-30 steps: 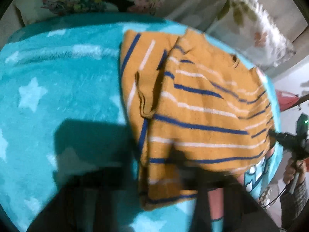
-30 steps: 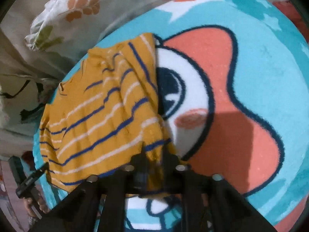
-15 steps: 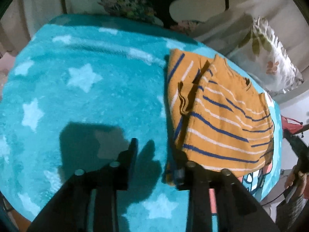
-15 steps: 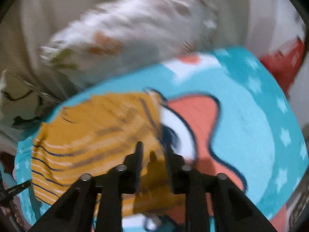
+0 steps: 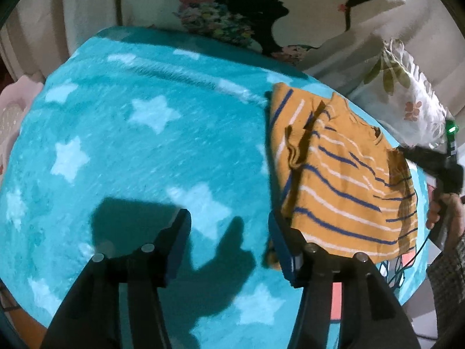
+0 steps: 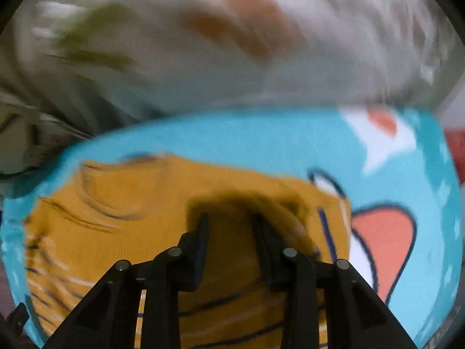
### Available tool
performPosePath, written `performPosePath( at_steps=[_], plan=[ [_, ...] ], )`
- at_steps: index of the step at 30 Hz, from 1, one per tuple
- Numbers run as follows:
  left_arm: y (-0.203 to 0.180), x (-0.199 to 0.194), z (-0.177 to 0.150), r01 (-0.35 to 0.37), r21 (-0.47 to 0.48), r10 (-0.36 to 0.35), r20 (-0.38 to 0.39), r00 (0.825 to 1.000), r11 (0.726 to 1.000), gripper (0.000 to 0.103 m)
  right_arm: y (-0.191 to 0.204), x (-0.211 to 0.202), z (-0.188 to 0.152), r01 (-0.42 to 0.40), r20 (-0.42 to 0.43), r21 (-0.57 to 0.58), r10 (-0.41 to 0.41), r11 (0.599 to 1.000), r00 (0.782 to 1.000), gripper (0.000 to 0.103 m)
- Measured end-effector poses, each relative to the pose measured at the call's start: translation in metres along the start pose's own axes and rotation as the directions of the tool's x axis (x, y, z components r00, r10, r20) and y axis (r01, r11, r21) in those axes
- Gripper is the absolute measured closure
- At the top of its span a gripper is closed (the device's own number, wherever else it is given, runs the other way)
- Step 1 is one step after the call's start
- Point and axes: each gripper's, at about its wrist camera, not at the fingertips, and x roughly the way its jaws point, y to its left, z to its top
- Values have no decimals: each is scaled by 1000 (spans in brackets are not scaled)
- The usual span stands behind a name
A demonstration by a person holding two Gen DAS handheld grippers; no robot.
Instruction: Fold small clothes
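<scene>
Shirt point(image 5: 343, 180) lies folded at the blanket's point(image 5: 145, 145) right edge, near pillows point(image 5: 407, 99). Left gripper point(image 5: 229, 241) has just been opening; fingers apart, empty, over bare blanket with wide room leftward. Right gripper point(image 6: 229, 229) over shirt, fingers part-open, holding nothing; view blurred.

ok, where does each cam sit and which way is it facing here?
Left wrist: on the left hand-held gripper, looking steeply down at the teal star blanket; open, empty jaws, with the person's other hand at right.
Right wrist: on the right hand-held gripper, over the striped shirt, blurred; jaws apart.
Shared: shirt, blanket, leaf-print pillow.
</scene>
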Motion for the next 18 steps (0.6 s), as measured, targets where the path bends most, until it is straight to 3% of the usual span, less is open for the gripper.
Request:
performPosePath(
  at_steps=[3,5,7,11,14,18],
  plan=[
    [8,2,-2,16,-38,-16,-6,1000,999,46,55,-29,-7,-146,26,-129,150,981,988,71],
    [10,3,-3,17,-54,-18,-7,1000,998,46,98,-30,-18,-247,-30,-228,246,942,969,72],
    [11,0,-6,16,-54,-16,-3,1000,998,46,143,-20,-30,-298,-93,-317,283,900,955,75],
    [17,-7,-14,9,-64,-8,4,1000,998,46,208,15,-33,-317,-167,-416,272,852,948,75],
    [23,-10,-21,6,-79,-7,-3,1000,997,46,241,50,-23,-283,-210,-433,210,856,955,76],
    [31,-12,-24,0,-97,0,0,1000,995,46,257,55,-8,-257,-187,-460,191,850,964,76]
  ],
)
